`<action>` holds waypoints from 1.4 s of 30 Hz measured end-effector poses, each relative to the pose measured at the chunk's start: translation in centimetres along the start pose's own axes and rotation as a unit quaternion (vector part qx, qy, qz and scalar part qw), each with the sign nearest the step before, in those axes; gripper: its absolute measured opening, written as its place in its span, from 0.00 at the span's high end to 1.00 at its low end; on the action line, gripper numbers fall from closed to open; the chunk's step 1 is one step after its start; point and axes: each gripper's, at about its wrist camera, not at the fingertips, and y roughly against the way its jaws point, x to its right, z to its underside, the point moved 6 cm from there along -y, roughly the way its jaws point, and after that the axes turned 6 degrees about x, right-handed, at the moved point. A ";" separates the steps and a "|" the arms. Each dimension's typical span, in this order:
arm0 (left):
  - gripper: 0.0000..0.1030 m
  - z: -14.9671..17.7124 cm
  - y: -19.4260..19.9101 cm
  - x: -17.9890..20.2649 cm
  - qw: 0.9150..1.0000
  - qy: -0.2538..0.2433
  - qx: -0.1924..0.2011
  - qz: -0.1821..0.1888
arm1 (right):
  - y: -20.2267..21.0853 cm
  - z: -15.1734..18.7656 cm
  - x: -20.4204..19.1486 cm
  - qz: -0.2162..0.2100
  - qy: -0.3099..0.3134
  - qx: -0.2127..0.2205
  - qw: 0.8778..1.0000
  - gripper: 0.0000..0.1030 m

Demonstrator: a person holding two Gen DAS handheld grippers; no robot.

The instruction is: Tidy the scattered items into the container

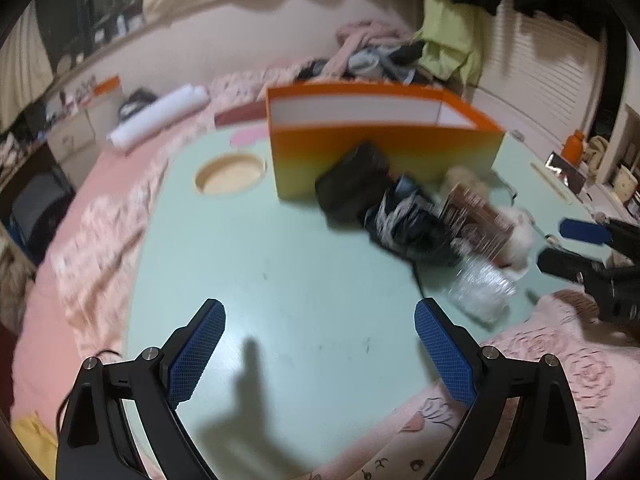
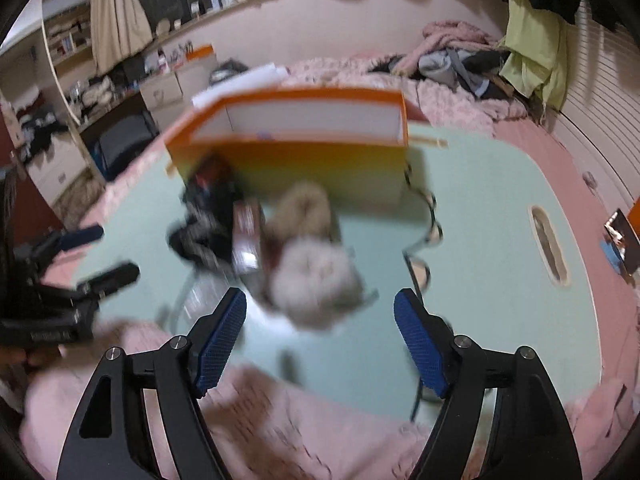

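On the left of the pale green bench (image 1: 288,280), a round recessed cup holder (image 1: 231,176) sits near the edge, beside the pink floral bedding (image 1: 100,216). The left gripper (image 1: 320,316) hangs over bare bench with its blue-padded fingers (image 1: 198,354) spread wide and nothing between them. Right of the cup holder stands the orange container (image 1: 384,160), open at the top. The scattered items lie in a blurred heap touching its front wall: a black pouch (image 1: 352,184), then a crumpled black-and-white bag (image 1: 404,220), a brown box (image 1: 476,220), a clear plastic wrapper (image 1: 484,288) and a fluffy white item (image 2: 316,280). The right gripper (image 2: 320,312) points at that fluffy item, its fingers (image 2: 222,344) parted and gripping nothing. A pair of glasses (image 2: 424,240) lies just right of the heap.
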 end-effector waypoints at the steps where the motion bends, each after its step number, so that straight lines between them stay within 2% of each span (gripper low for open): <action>1: 0.07 0.3 -0.6 0.1 1.000 0.006 -0.011 0.004 | -0.3 0.6 0.1 0.009 0.004 -0.007 1.000 0.26; 3: 0.06 0.7 -1.2 0.3 1.000 -0.002 -0.013 -0.007 | -1.0 1.6 0.2 0.021 0.008 -0.018 1.000 0.26; 5: 0.01 1.0 -1.4 0.7 1.000 -0.014 -0.012 -0.014 | -1.8 2.2 0.3 0.021 0.006 -0.030 0.999 0.25; 10: 0.00 0.9 -1.5 0.7 1.000 -0.014 -0.010 -0.011 | -2.2 2.2 0.8 0.039 0.012 -0.031 0.999 0.10; 15: 0.00 0.8 -1.5 0.6 1.000 -0.014 -0.008 -0.011 | -2.4 2.4 1.5 0.044 0.004 -0.037 0.998 0.01; 42: 0.00 1.0 -1.4 0.6 1.000 -0.014 -0.008 -0.011 | -2.4 2.5 1.6 0.043 0.004 -0.035 0.998 0.00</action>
